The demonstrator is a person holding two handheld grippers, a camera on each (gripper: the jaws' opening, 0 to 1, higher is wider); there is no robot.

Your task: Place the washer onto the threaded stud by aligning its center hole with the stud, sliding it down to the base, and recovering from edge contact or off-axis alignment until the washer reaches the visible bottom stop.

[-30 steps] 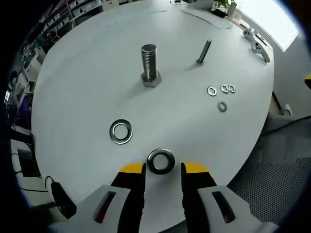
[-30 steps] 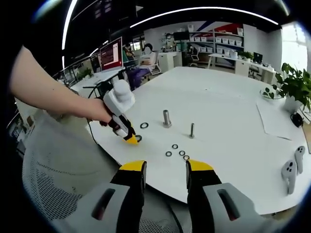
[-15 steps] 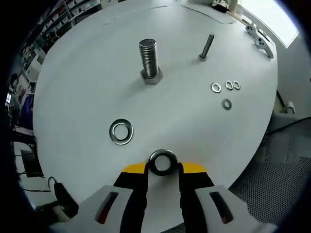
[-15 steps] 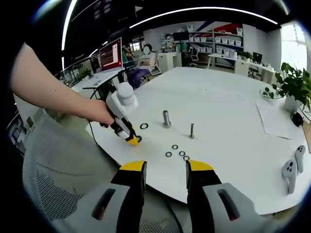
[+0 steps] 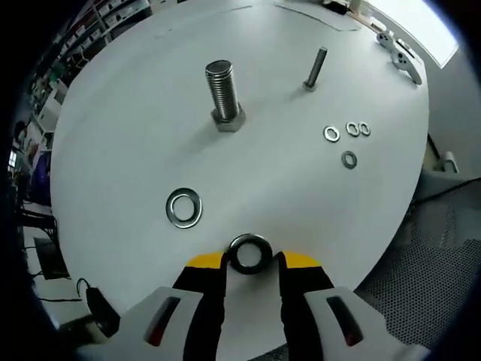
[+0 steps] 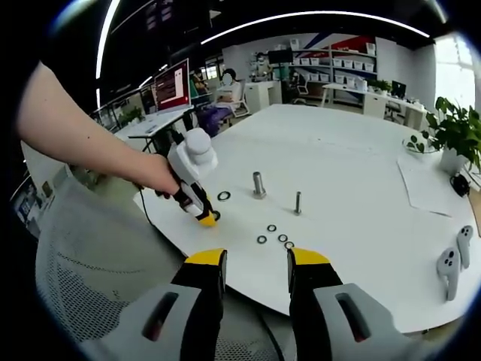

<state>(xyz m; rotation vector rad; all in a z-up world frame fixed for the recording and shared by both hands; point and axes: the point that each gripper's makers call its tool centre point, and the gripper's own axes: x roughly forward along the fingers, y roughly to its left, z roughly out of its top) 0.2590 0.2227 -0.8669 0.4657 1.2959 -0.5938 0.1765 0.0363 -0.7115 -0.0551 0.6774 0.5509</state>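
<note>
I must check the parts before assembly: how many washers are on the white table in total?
6. One large washer sits between the left gripper jaws, another large washer lies beside it, and four small washers cluster near the thin stud. None seem hidden.

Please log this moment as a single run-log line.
left gripper: jaws around large washer on table | right gripper: open, idle | thick stud: bare
</note>
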